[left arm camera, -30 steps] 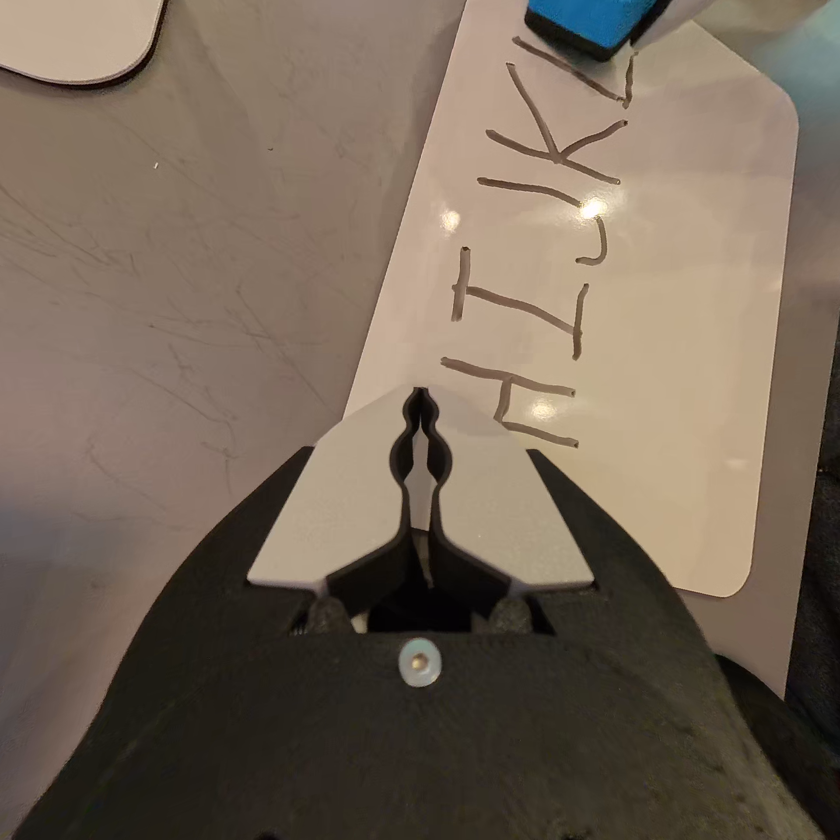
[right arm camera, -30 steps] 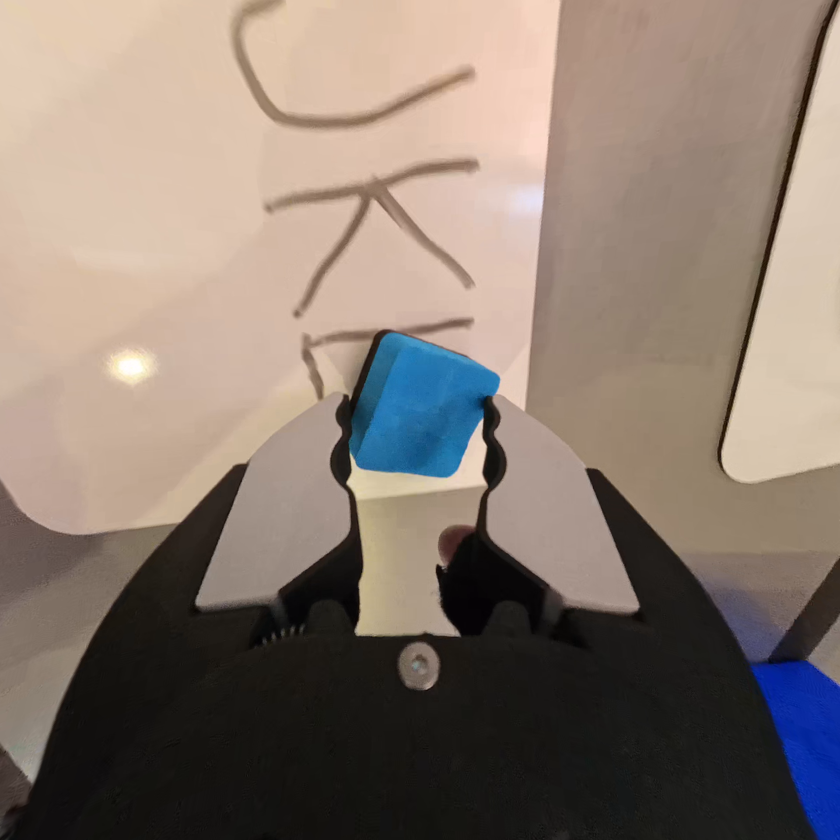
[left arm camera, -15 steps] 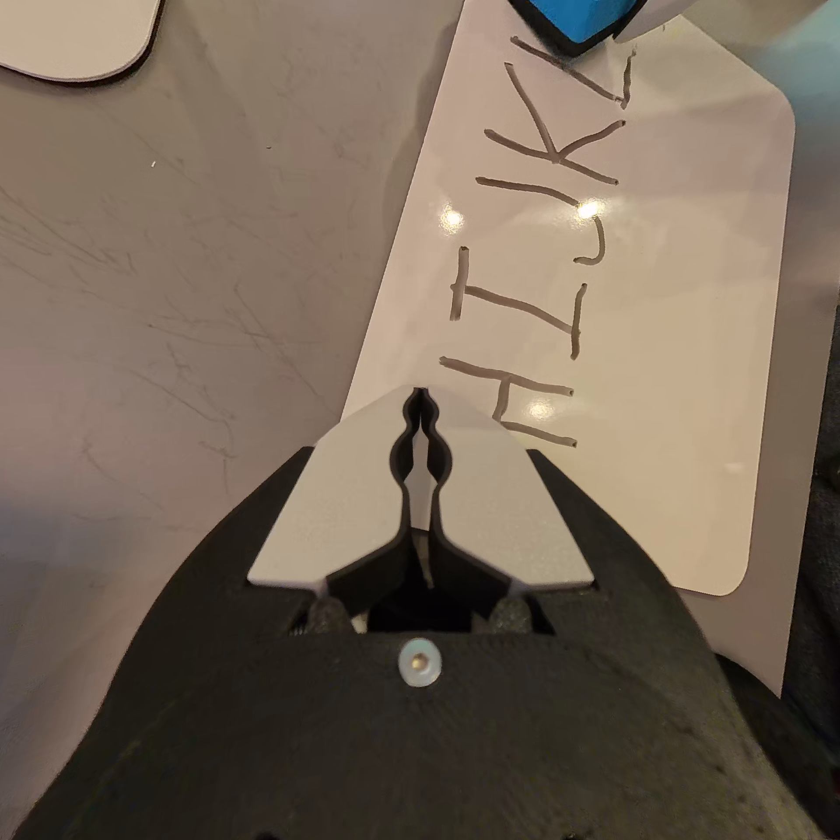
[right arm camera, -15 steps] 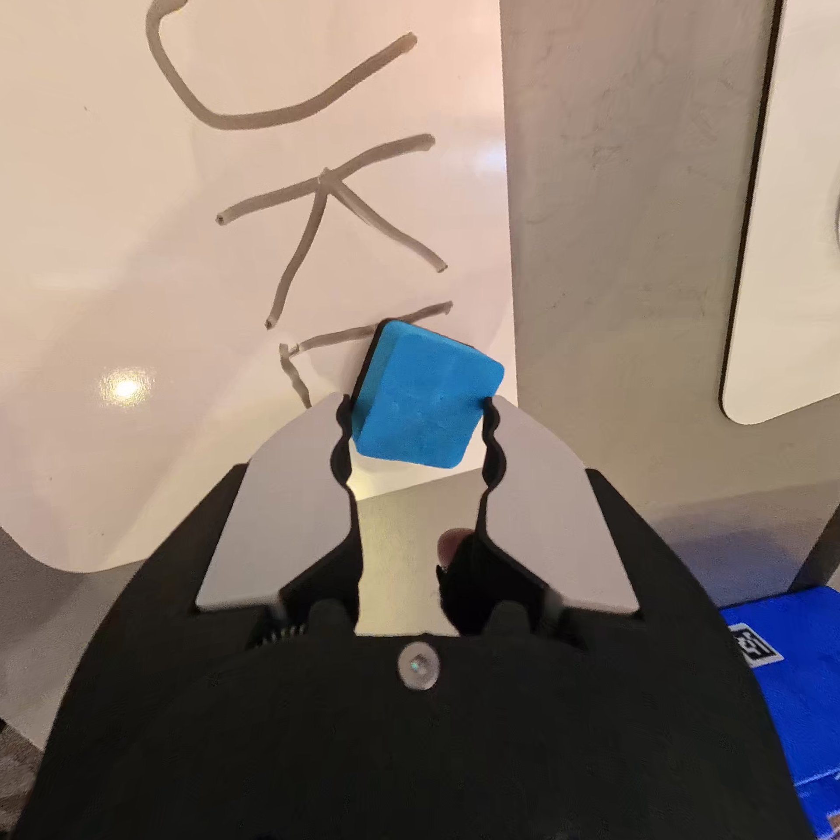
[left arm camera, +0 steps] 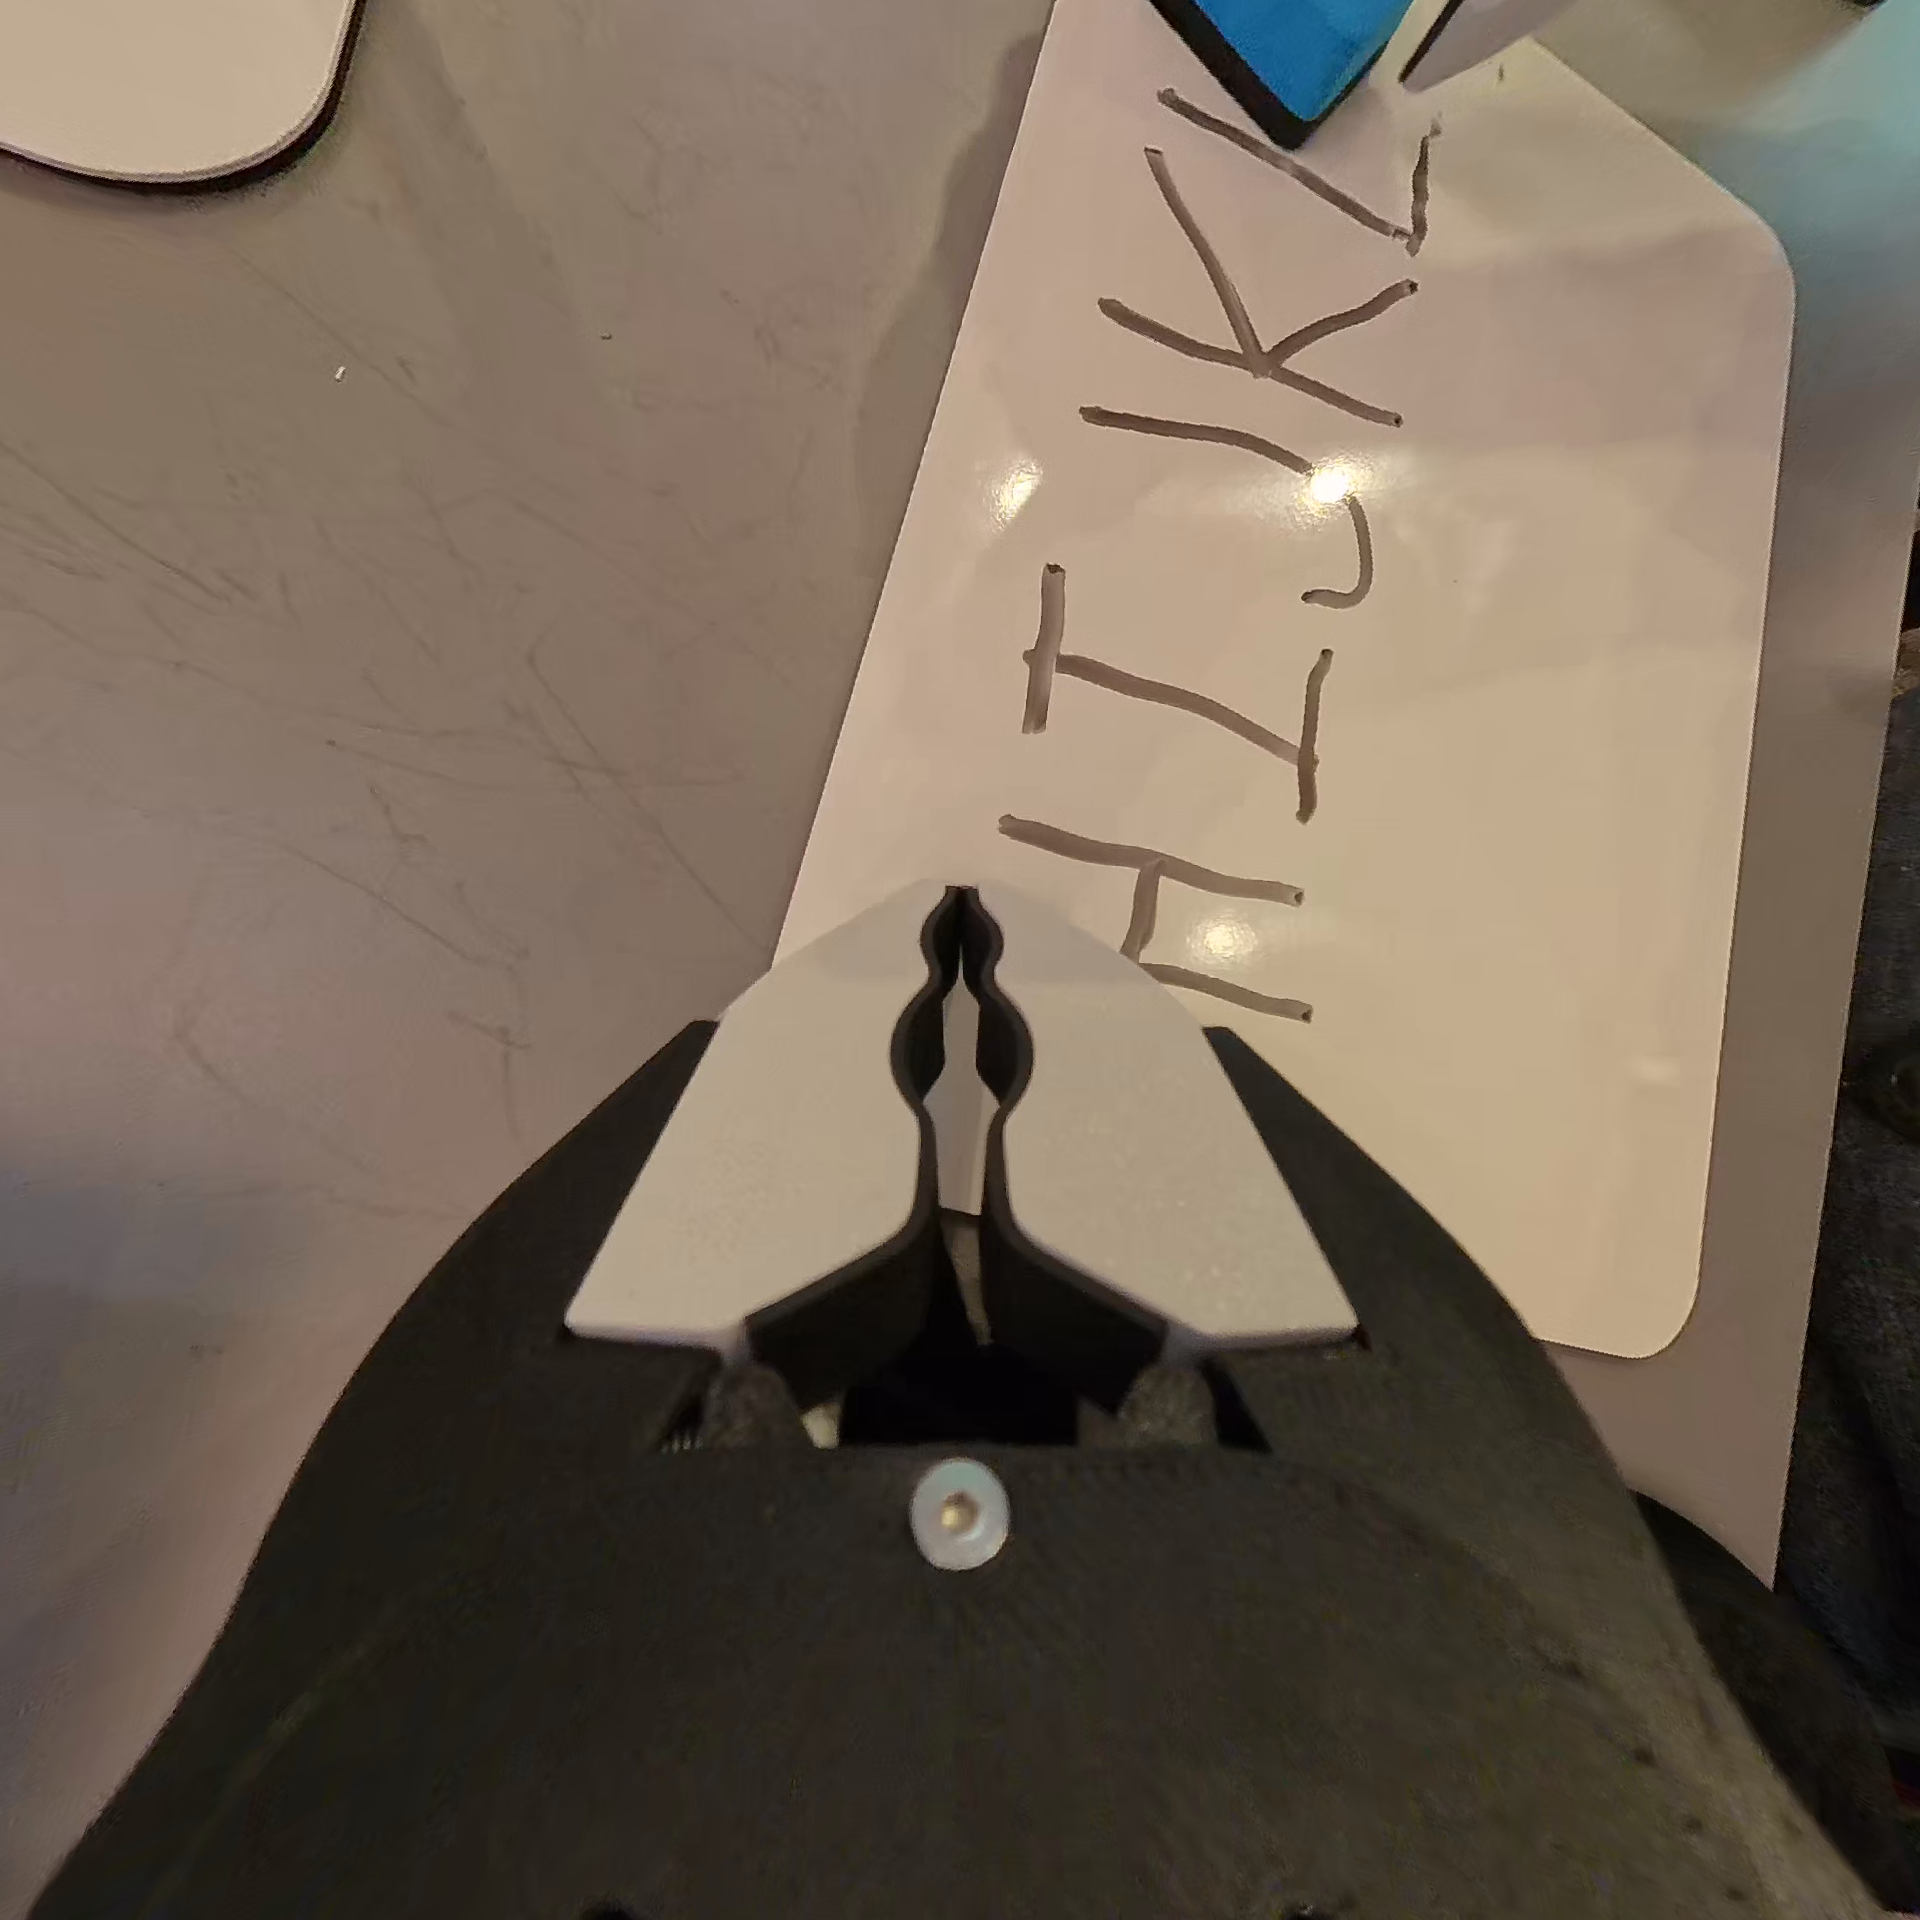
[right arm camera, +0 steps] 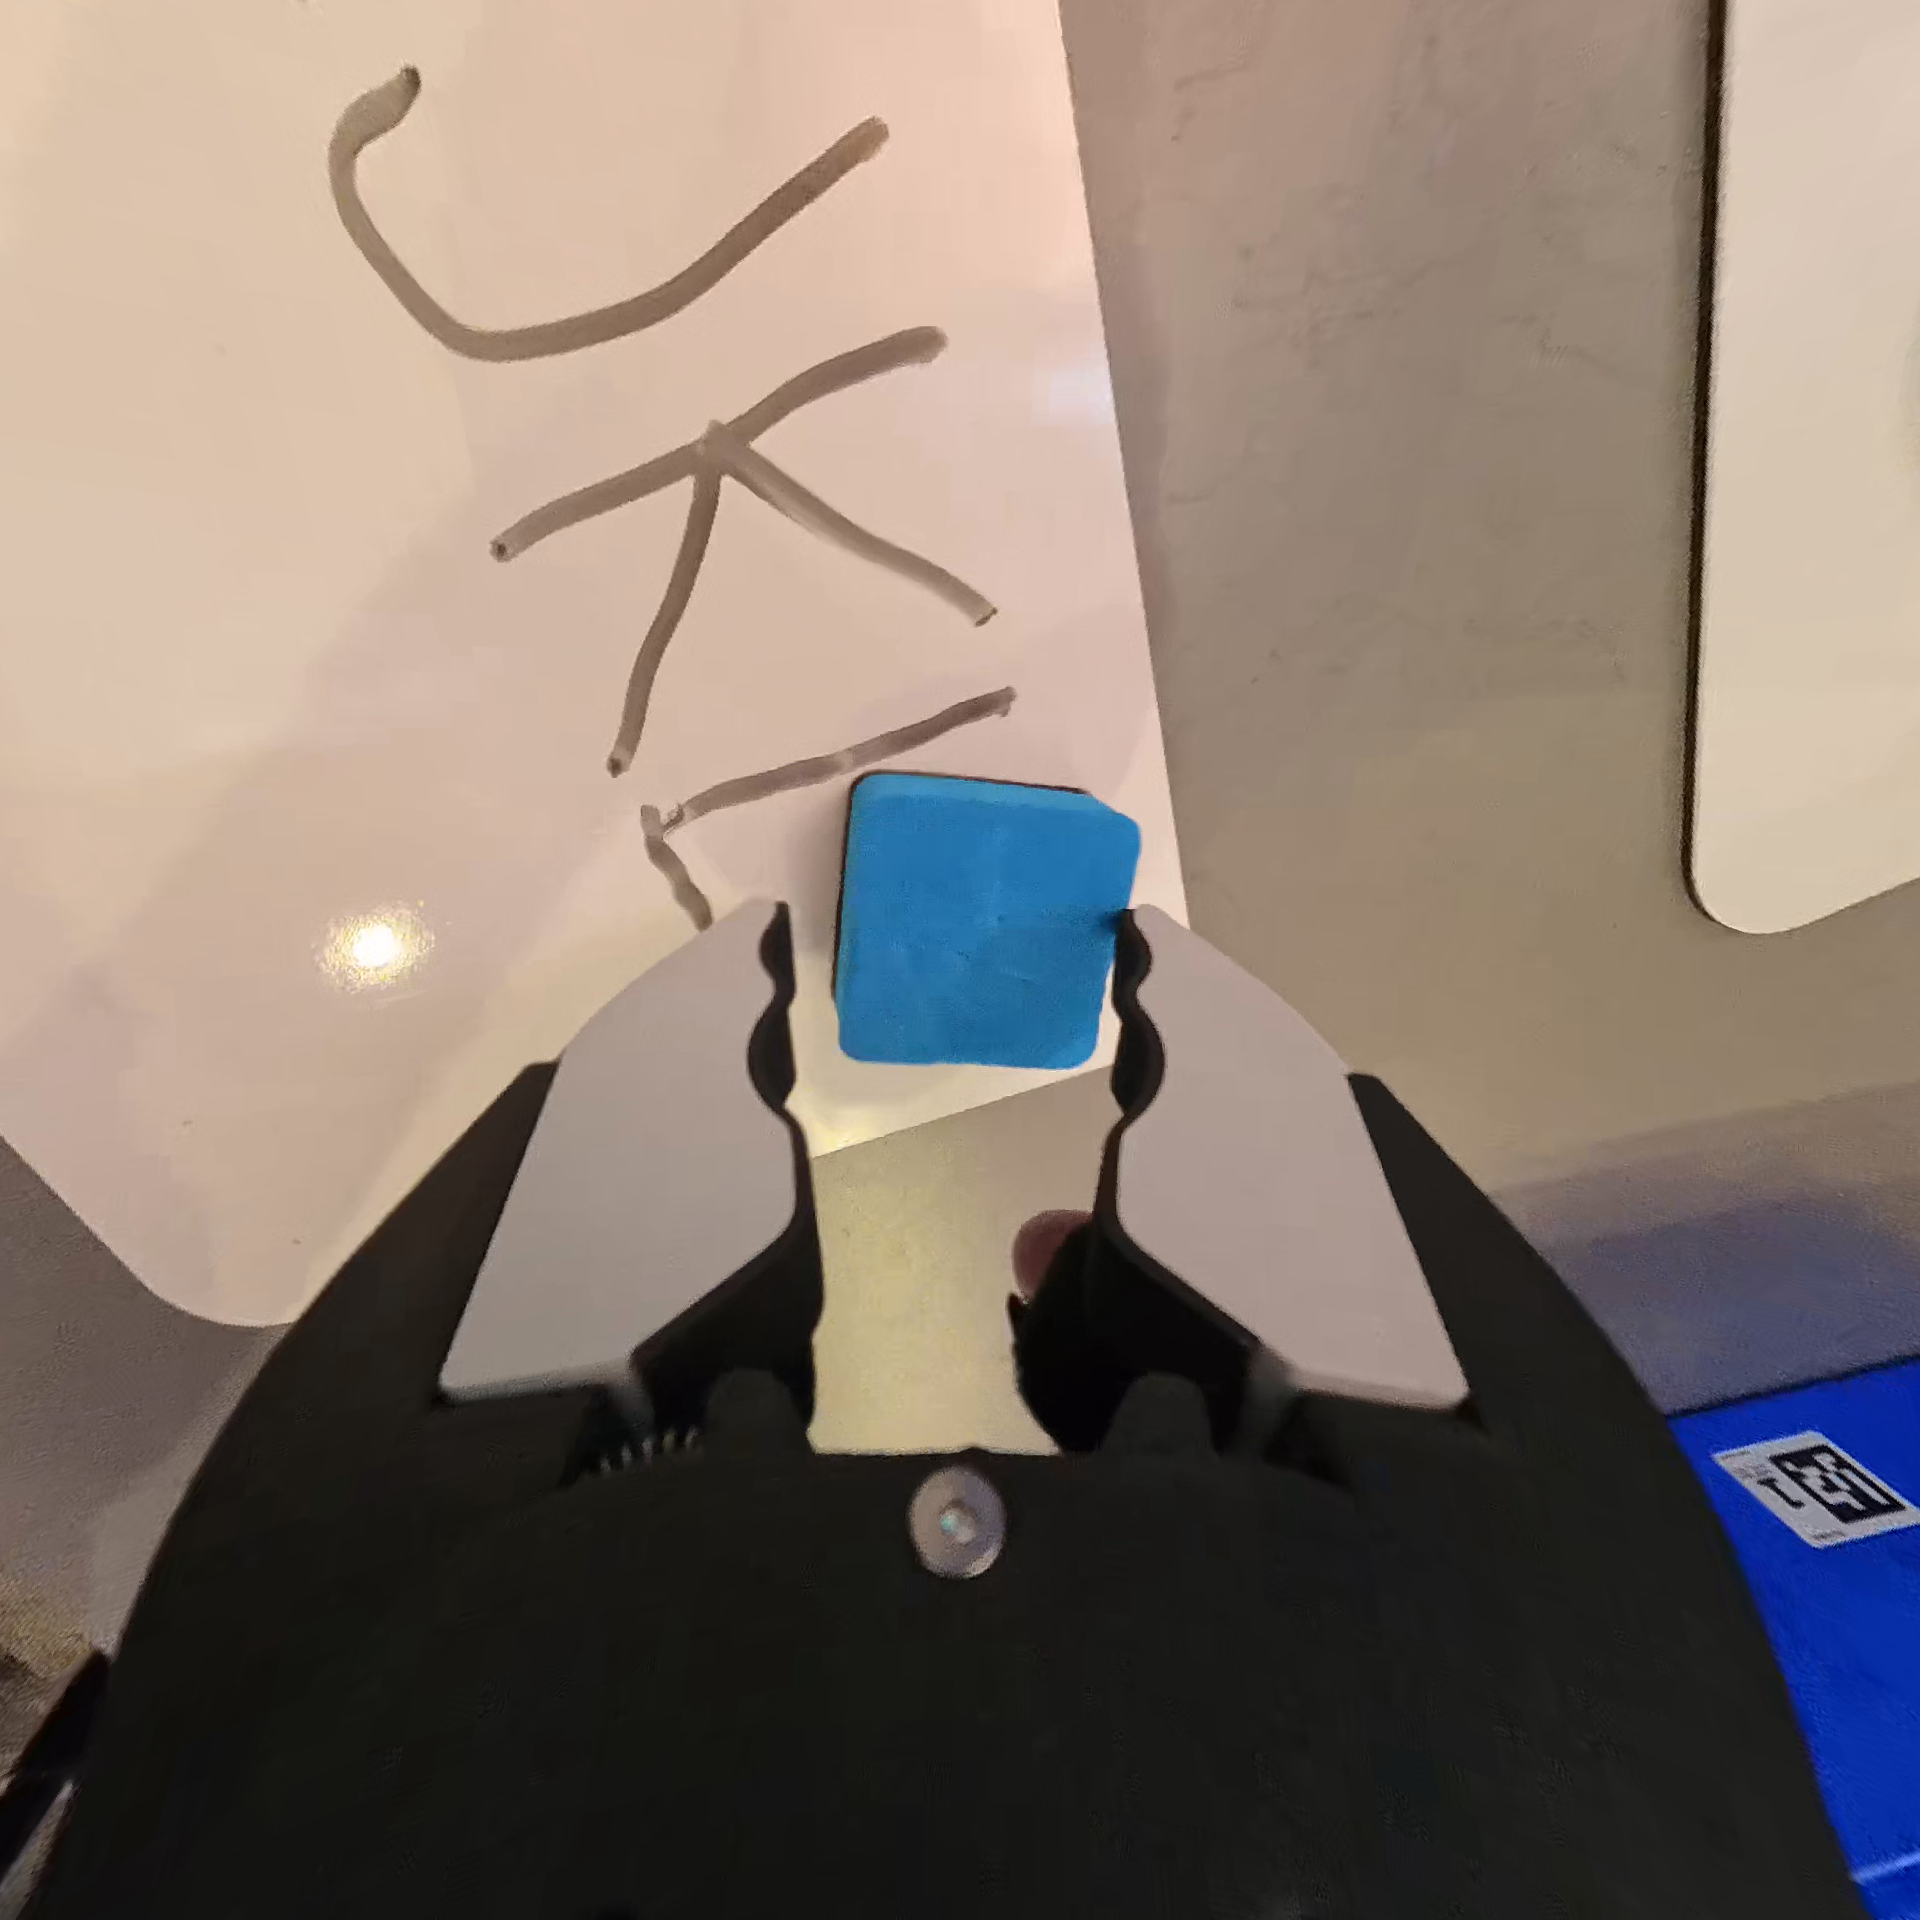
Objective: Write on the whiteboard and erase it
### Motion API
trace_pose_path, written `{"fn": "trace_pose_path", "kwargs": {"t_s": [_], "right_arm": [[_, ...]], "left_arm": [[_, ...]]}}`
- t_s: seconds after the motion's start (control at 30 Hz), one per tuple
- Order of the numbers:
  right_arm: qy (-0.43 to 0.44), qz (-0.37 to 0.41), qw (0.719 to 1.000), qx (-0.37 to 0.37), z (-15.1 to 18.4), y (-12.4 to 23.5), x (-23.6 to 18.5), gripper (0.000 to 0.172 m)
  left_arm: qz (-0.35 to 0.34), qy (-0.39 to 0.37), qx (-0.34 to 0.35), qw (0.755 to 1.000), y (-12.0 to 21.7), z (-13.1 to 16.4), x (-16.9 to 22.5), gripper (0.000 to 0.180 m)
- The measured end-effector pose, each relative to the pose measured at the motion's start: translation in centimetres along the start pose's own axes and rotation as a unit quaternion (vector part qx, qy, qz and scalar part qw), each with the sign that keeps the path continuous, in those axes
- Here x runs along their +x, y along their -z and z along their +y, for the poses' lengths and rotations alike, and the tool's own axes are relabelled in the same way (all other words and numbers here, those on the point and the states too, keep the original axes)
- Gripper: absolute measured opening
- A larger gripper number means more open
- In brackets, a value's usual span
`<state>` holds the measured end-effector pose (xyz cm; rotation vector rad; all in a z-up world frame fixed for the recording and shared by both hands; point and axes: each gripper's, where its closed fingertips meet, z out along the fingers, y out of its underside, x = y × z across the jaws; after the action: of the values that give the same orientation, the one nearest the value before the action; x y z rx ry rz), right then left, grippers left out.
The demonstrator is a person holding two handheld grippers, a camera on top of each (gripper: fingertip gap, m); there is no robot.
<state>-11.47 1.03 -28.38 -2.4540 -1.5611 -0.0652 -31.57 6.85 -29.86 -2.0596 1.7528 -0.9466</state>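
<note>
A white whiteboard with grey marker strokes lies on the grey table. My left gripper is shut with nothing between its pads, its tips over the board's left edge near the closest strokes. In the right wrist view a blue eraser with a black base lies flat on the whiteboard beside the last stroke. My right gripper is open around it: the right pad touches its edge, and a gap shows at the left pad. The eraser also shows at the top of the left wrist view.
A second white board lies at the table's far side and shows in the right wrist view. A blue box with a label lies at the lower right. Dark cloth borders the board's right side. Some 20 cm of space lies between my two pairs of fingers.
The eraser went from tilted in the right gripper's pads to flat on the board. The right jaws widened and the left pad came off it. The left gripper stayed shut and still.
</note>
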Motion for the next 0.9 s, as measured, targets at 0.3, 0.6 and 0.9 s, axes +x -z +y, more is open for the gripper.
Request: {"fn": "trace_pose_path", "kwargs": {"t_s": [0.3,0.6,0.9], "right_arm": [[-0.013,0.02,1.0,-0.016,0.8,0.4,1.6,0.066],[0.022,-0.019,1.0,0.001,-0.6,-0.7,-0.5,0.052],[0.065,-0.029,0.997,-0.012,-0.9,-0.6,-1.5,0.052]], "left_arm": [[0.006,0.001,0.001,1.0,-0.1,0.0,0.1,0.001],[0.008,0.005,0.007,1.0,-0.1,-0.1,0.1,0.001],[0.015,0.018,0.022,0.999,-0.3,-0.4,0.0,0.001]]}}
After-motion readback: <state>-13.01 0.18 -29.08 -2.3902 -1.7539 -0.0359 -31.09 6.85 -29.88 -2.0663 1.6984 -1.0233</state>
